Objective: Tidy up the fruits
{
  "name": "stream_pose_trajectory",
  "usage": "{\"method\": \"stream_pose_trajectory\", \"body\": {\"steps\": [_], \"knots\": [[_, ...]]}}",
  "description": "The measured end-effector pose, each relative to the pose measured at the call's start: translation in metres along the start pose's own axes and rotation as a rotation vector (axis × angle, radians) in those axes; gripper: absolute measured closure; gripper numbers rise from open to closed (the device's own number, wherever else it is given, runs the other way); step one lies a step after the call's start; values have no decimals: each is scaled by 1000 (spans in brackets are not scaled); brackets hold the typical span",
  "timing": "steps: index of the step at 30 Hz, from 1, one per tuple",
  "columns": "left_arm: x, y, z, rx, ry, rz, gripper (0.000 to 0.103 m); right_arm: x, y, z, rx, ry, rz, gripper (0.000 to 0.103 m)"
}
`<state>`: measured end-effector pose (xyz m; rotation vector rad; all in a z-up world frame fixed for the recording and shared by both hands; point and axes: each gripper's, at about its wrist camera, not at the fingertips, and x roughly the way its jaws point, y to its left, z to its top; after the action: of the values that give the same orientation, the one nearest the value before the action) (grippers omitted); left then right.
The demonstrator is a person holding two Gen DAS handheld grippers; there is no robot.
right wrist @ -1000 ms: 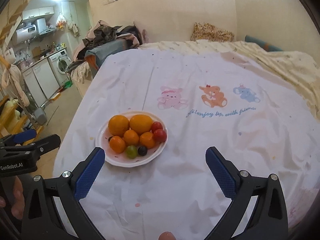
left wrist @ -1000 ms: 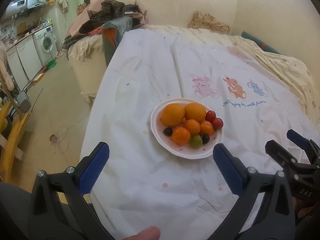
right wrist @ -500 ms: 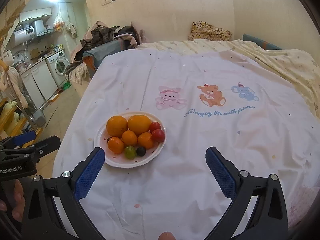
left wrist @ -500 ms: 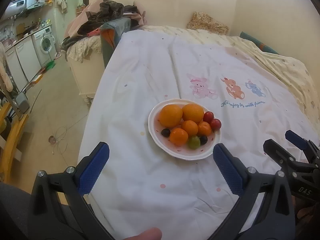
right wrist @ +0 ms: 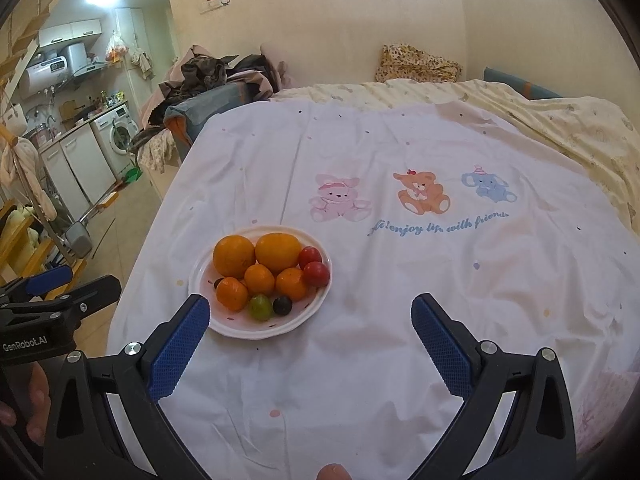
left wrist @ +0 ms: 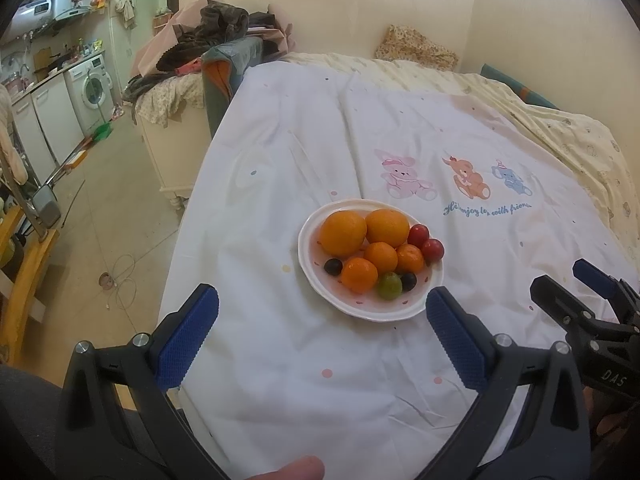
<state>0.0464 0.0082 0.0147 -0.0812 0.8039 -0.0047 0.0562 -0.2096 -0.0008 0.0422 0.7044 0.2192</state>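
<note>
- Against the views from a second ago, we find almost no change: in the left wrist view the plate (left wrist: 362, 312) sits slightly lower and further left, and in the right wrist view it appears marginally nearer. We read this as a small drift of both tools, not a shift of the plate.
- No fruit has changed place on the plate over that interval, and neither tool has closed.
- The left gripper (left wrist: 322, 322) stands with its fingers wide apart and holds nothing. The right gripper (right wrist: 310, 330) is likewise spread wide and empty.
- All fruit lies together on the plate on the white sheet (right wrist: 440, 280): two large oranges (left wrist: 387, 227) at the far side, three small oranges (left wrist: 380, 257) in the middle, two red tomatoes (left wrist: 432, 249) at the right edge, a green grape (left wrist: 390, 286) and two dark grapes (left wrist: 408, 281) at the near side.
- The plate lies just ahead of the left gripper, centred in its gap; for the right gripper it lies ahead and left, near its left finger.
- We judge the scene fits either a gathered, finished plate or fruit awaiting sorting; the views do not settle which.
</note>
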Motion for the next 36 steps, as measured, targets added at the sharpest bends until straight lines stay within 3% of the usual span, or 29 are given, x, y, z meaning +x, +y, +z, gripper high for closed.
{"method": "stream_pose_trajectory", "body": {"steps": [36], "knots": [[-1, 2, 0, -9, -2, 5, 1, 0, -1, 1, 4, 2, -1, 0]]}}
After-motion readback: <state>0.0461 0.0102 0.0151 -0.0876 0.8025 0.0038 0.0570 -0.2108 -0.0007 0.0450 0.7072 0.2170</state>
